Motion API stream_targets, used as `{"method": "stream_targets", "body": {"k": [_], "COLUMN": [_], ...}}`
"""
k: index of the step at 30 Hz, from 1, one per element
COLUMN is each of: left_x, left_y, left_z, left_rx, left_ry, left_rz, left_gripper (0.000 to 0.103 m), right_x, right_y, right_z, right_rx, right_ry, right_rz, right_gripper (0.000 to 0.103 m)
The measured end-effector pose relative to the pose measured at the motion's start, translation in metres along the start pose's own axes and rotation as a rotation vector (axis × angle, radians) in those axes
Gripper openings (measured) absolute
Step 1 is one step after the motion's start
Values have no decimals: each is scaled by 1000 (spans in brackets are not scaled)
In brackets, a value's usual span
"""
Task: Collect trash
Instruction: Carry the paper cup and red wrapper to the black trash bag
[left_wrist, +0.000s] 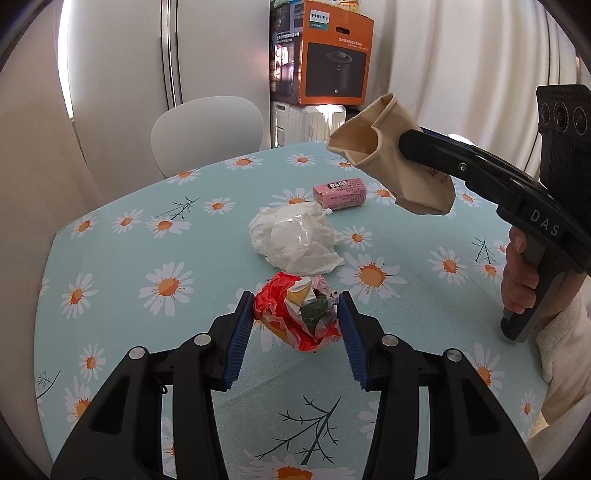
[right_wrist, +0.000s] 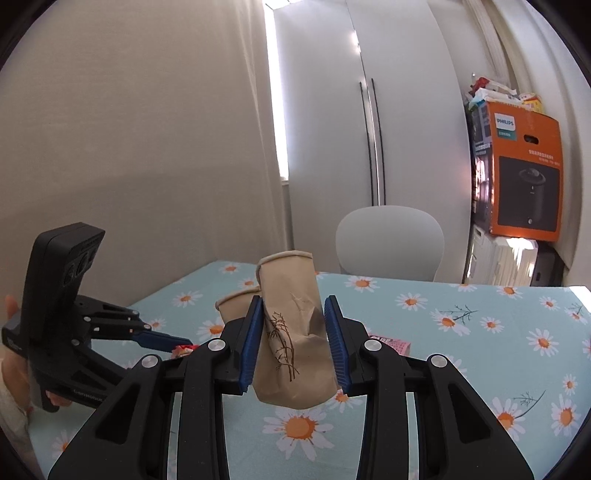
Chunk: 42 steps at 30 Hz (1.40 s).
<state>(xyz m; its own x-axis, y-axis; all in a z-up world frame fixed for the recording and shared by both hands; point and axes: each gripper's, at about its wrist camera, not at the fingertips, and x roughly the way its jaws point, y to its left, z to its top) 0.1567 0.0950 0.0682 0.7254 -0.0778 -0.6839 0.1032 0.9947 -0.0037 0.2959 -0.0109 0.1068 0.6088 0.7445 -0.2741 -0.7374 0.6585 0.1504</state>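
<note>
Now, in the left wrist view, we are closing the left tool (left_wrist: 295, 314) on a crumpled red wrapper (left_wrist: 295, 314) at lower centre of the frame; its blue pads (left_wrist: 239, 343) are pressing the wad from both sides, just above the daisy-print surface (left_wrist: 110, 258). Up the frame from it are lying a white crumpled tissue (left_wrist: 295, 236) and, beyond that, a pink packet (left_wrist: 340, 194) on its side. At upper right, we are holding a tan paper bag (left_wrist: 391, 162) in the right tool (left_wrist: 410, 144), its open mouth facing toward the upper left. So the bag is hanging up and to the right of the wrapper, well apart from it; we judge the coming move is carrying the wrapper up toward that mouth.

In the right wrist view, the right tool (right_wrist: 293, 343) is clamping narrowly on the bag (right_wrist: 291, 332), which is standing upright at centre frame, mouth up. The left tool (right_wrist: 162, 339) is reaching in from the lower left, a scrap of red (right_wrist: 183, 349) showing at its tips.
</note>
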Motion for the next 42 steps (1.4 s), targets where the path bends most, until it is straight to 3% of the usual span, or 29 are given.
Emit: {"method": "stream_targets", "body": {"k": [8, 14, 19, 33, 42], "left_x": [-35, -54, -67, -60, -63], "left_y": [-14, -30, -40, -108, -168], "left_z": [-8, -18, -22, -13, 1], "left_rx": [29, 25, 36, 157, 270], "left_ry": [-94, -150, -191, -201, -201], "left_rz": [-10, -57, -101, -262, -379], "left_gripper": [47, 47, 47, 47, 47], "right_x": [-21, -40, -63, -187, -275], "right_y": [-17, -14, -10, -20, -47], "right_z": [8, 14, 7, -46, -85], "right_rx": [23, 21, 99, 183, 270], "right_ry": [-54, -96, -38, -24, -65], "right_rz": [-29, 1, 25, -177, -315], "right_gripper": [32, 32, 32, 32, 32]}}
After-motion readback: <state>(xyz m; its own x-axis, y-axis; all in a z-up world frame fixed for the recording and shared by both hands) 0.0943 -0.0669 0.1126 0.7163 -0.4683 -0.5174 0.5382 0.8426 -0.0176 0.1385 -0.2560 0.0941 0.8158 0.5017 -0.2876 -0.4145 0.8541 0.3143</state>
